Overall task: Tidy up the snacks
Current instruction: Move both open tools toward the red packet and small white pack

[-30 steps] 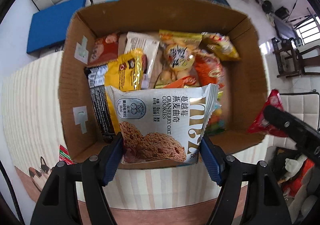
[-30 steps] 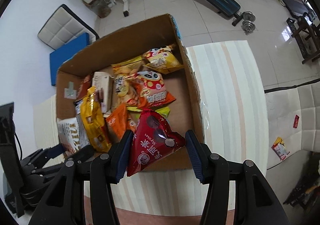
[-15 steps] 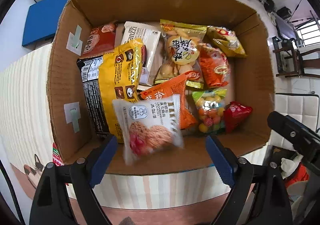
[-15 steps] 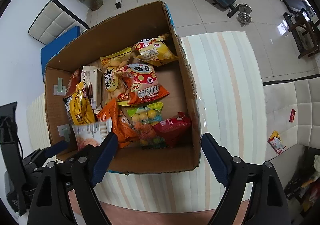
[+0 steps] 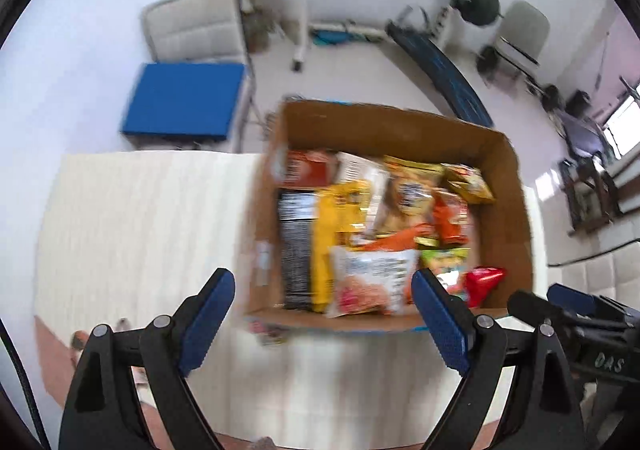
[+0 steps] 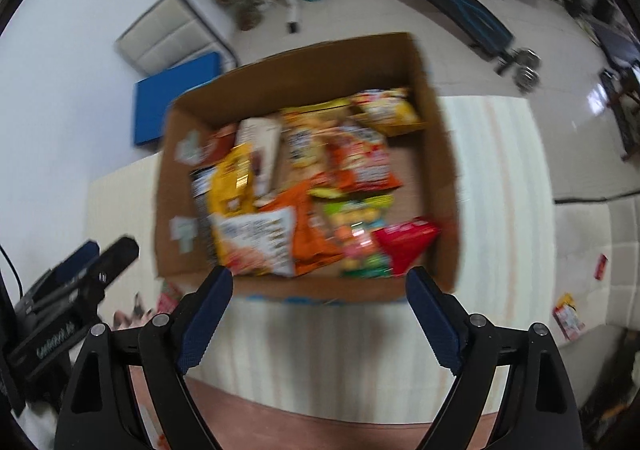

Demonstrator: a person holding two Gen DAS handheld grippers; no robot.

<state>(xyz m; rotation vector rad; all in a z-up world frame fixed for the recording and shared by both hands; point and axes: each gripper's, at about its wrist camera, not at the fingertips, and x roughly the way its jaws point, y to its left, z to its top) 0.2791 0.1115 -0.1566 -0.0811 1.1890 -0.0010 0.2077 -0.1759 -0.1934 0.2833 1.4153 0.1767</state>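
Note:
A brown cardboard box (image 5: 516,209) (image 6: 440,153) sits on a striped table and holds several snack packs. The white cookie pack (image 5: 374,282) (image 6: 256,242) lies at the box's near side, and the red triangular pack (image 5: 482,284) (image 6: 404,246) lies at its near right. My left gripper (image 5: 322,314) is open and empty, pulled back in front of the box. My right gripper (image 6: 318,316) is open and empty, also in front of the box. Both views are motion-blurred.
A small snack pack (image 6: 168,296) lies on the table by the box's near left corner. The striped table (image 5: 140,217) extends left of the box. A blue mat (image 5: 184,101), chairs and gym equipment stand beyond. Packs (image 6: 568,316) lie on the floor at right.
Both grippers opened and dropped their packs into the box, the cookie pack from the left and the red pack from the right. Both then pulled back and up from the box.

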